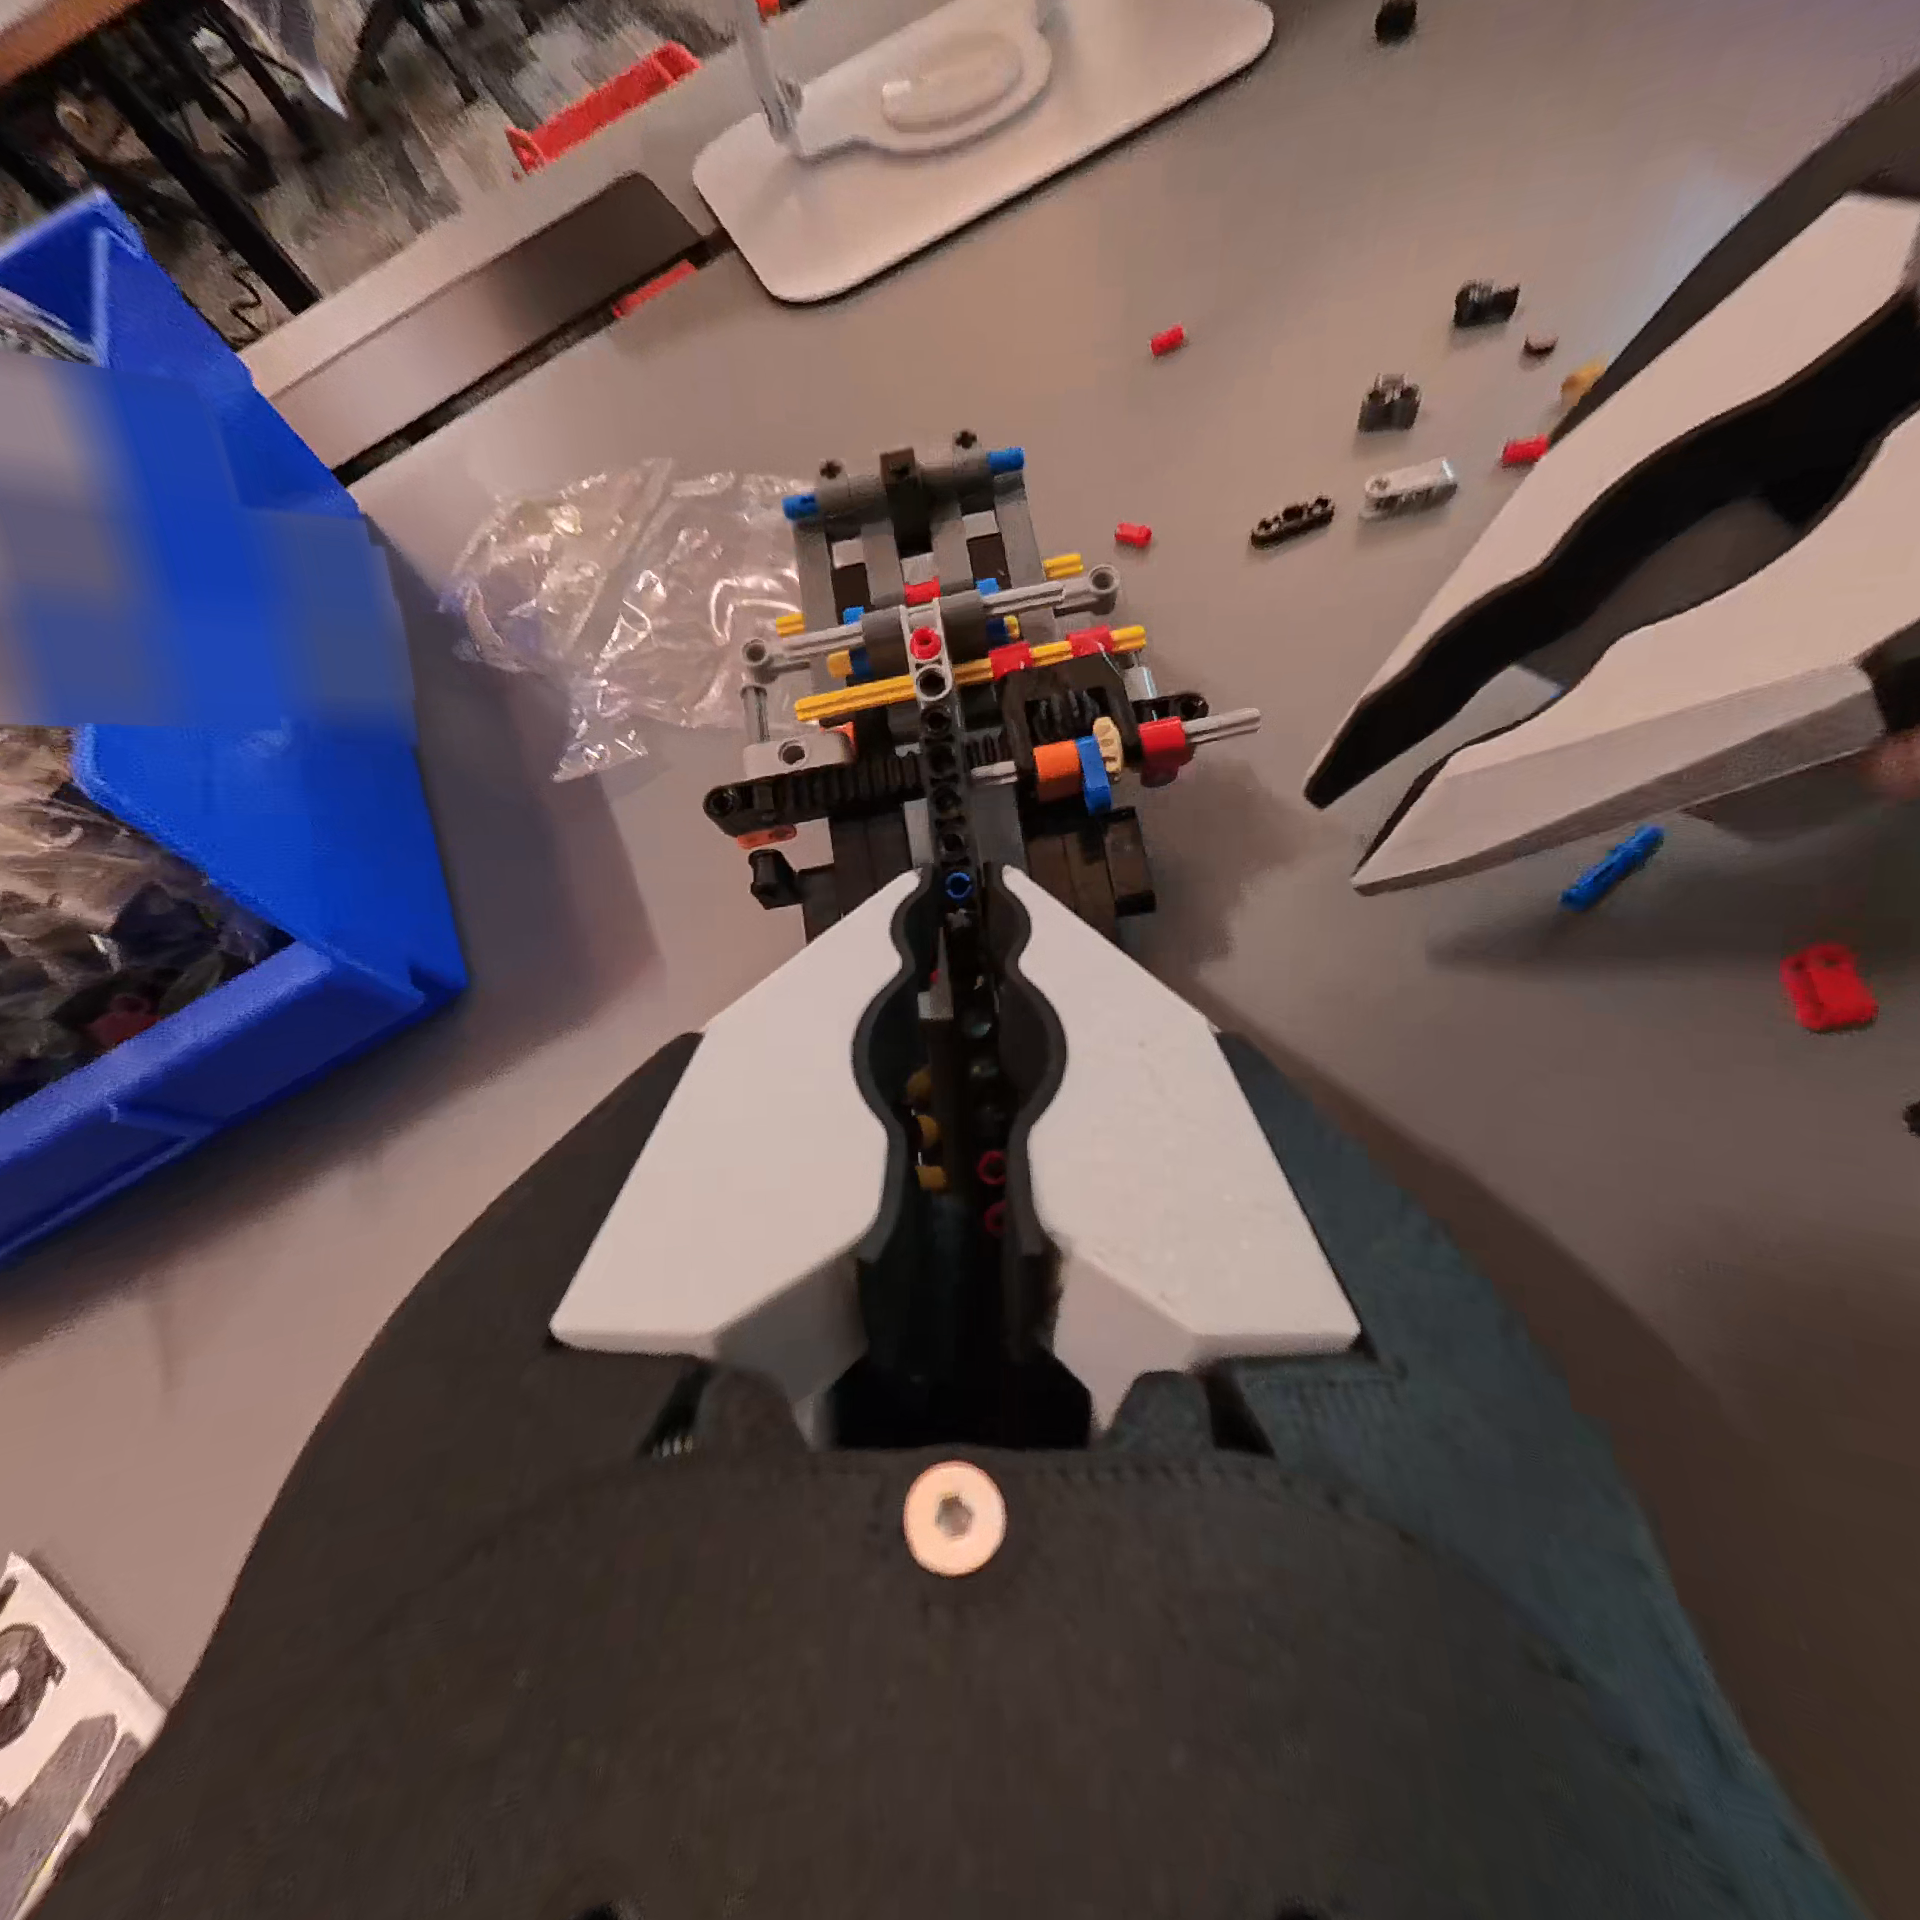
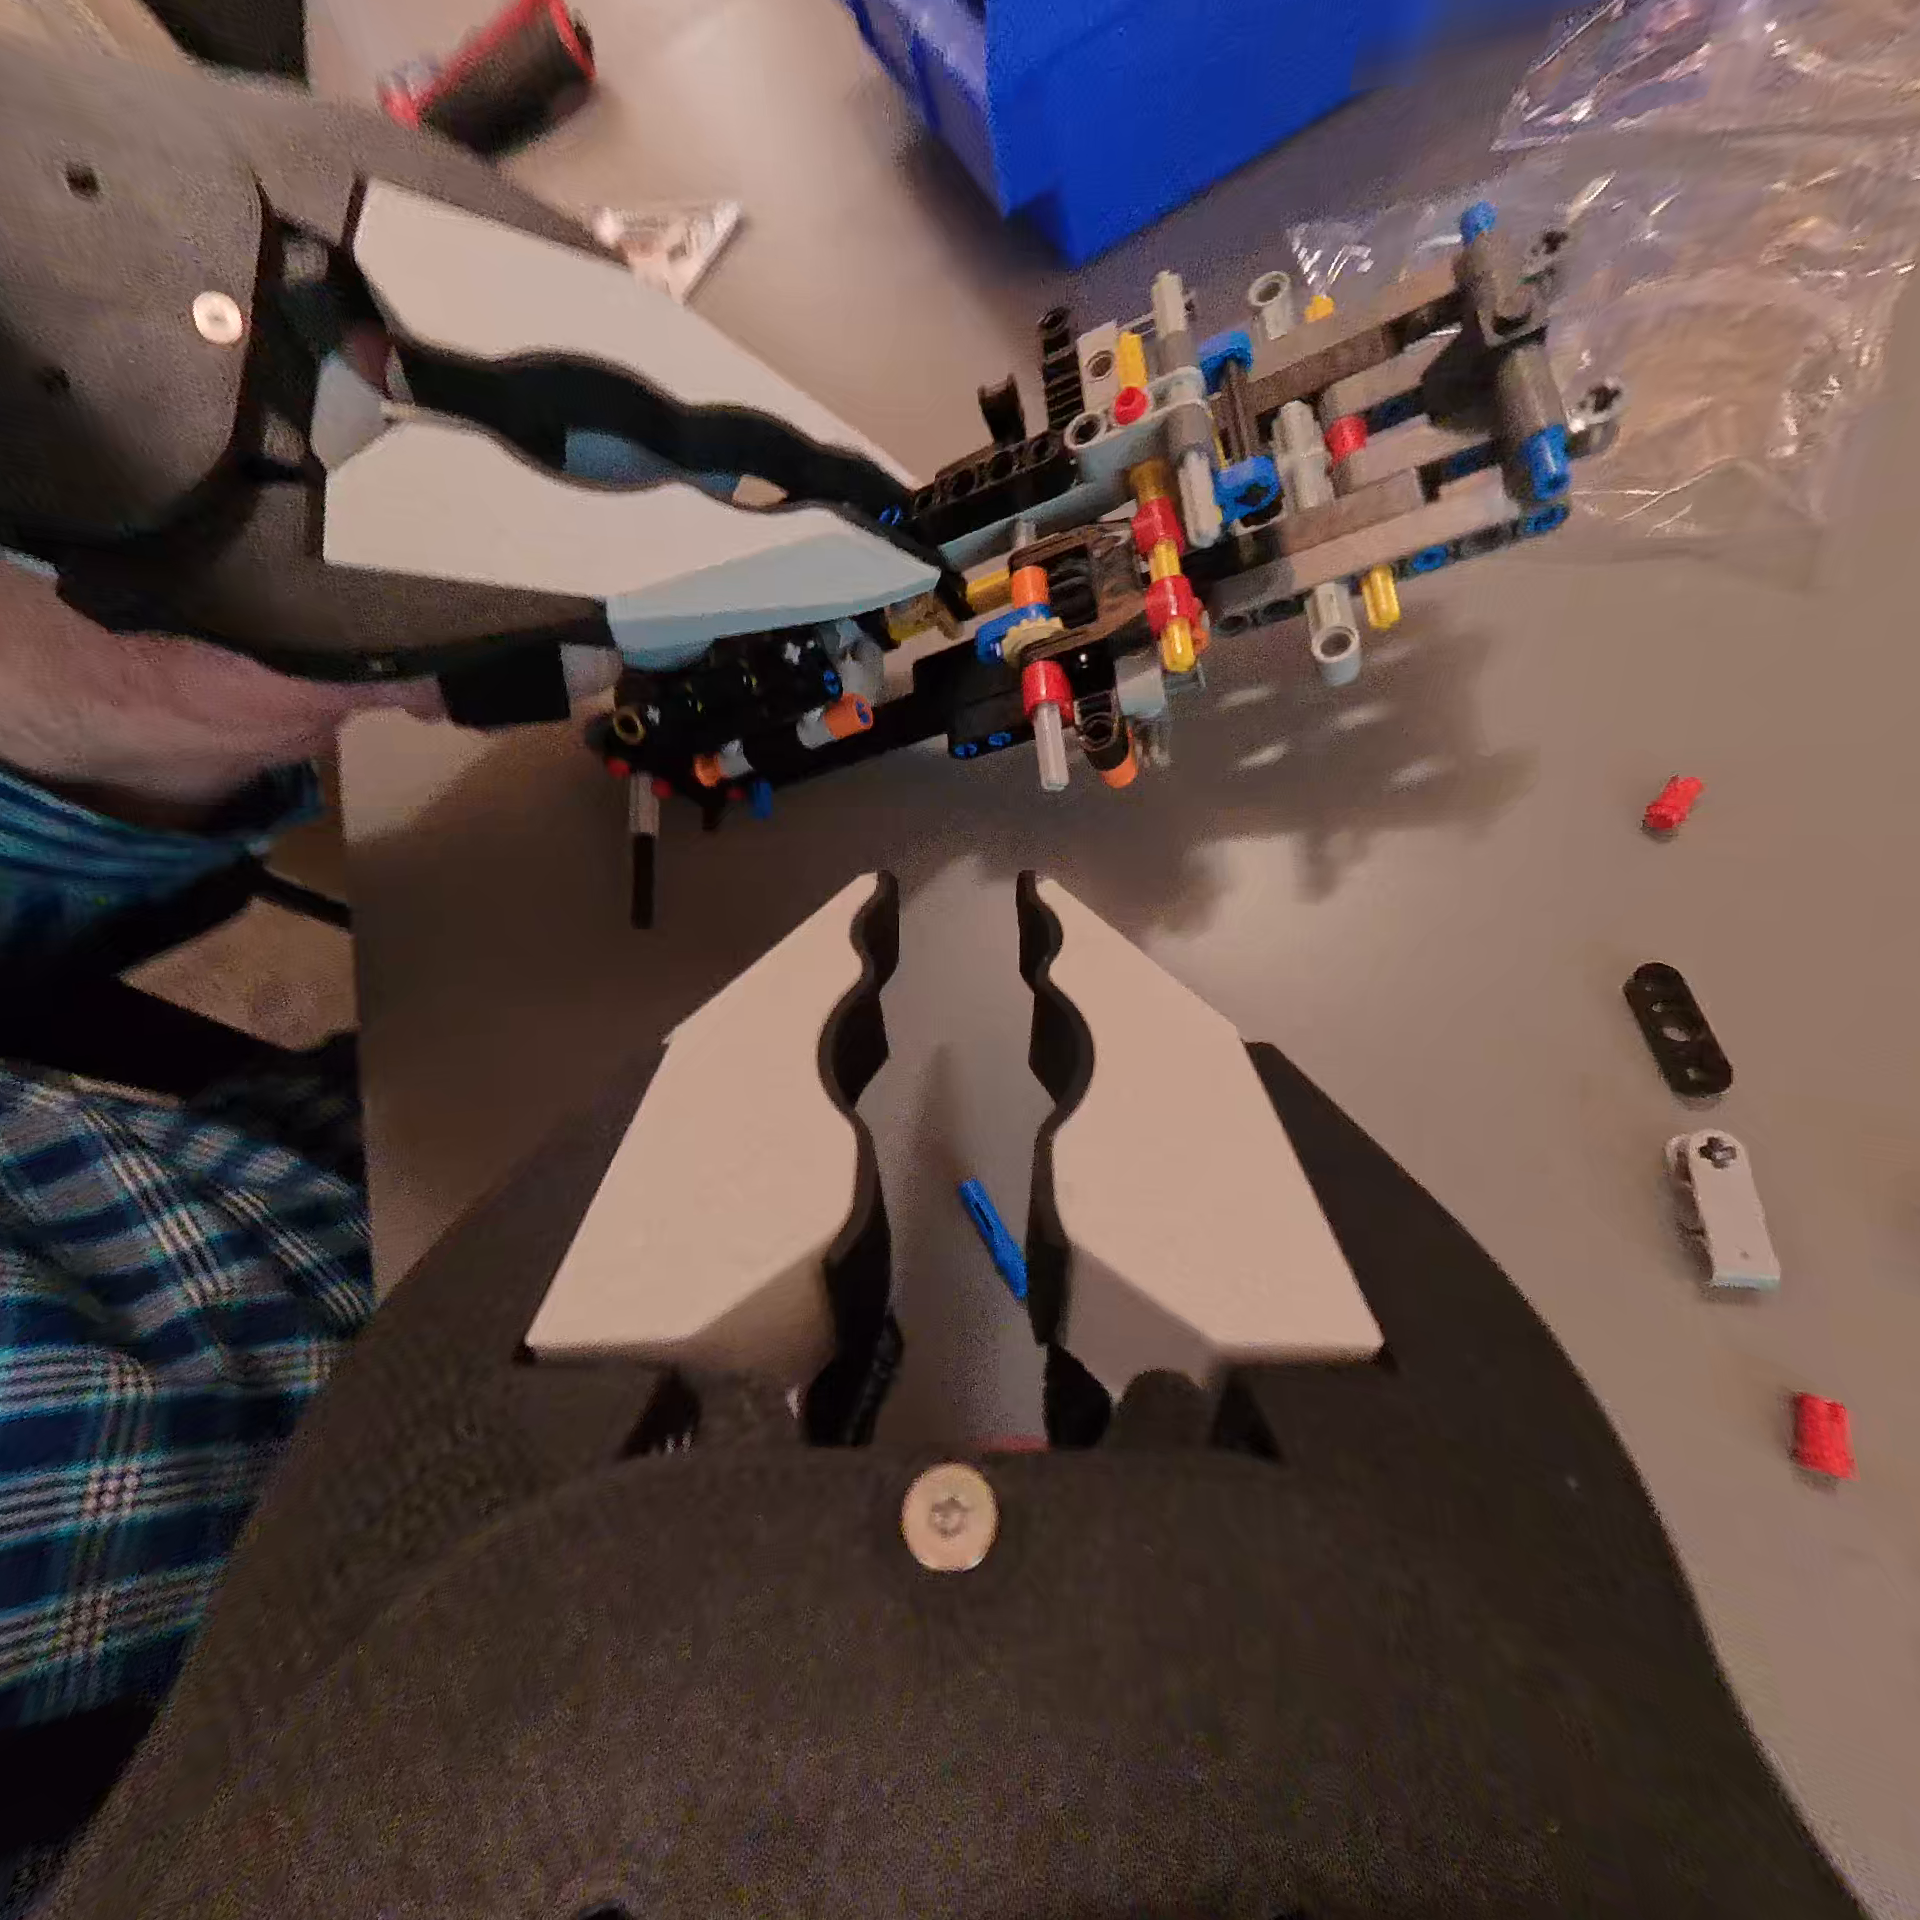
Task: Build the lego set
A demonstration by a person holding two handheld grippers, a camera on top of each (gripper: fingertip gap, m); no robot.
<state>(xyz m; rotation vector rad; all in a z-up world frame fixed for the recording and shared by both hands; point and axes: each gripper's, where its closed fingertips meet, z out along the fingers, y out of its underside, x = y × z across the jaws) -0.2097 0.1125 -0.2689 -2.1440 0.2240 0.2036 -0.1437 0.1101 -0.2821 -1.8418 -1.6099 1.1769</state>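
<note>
The lego assembly [image 2: 1226, 520] is held raised above the grey table [image 2: 1455, 1039], its shadow cast beneath it. The left gripper [image 1: 961, 894] is closed tightly on a black beam of the assembly. The right gripper [image 2: 956, 894] is held apart, with nothing between its fingers; a blue pin [image 2: 992, 1236] is seen on the table through the gap. Loose pieces are scattered nearby: a black link [image 2: 1676, 1029], a grey connector [image 2: 1725, 1210], a red brick [image 2: 1821, 1434]. A blue bin [image 1: 260, 727] and a clear bag [image 1: 623, 592] are noted beside the assembly.

table [image 2: 1351, 1039]: smooth, matt grey
bag [image 1: 623, 592]: crinkly clear plastic
bin [image 1: 312, 831]: glossy blue plastic
shirt [image 2: 156, 1299]: checked cloth
</note>
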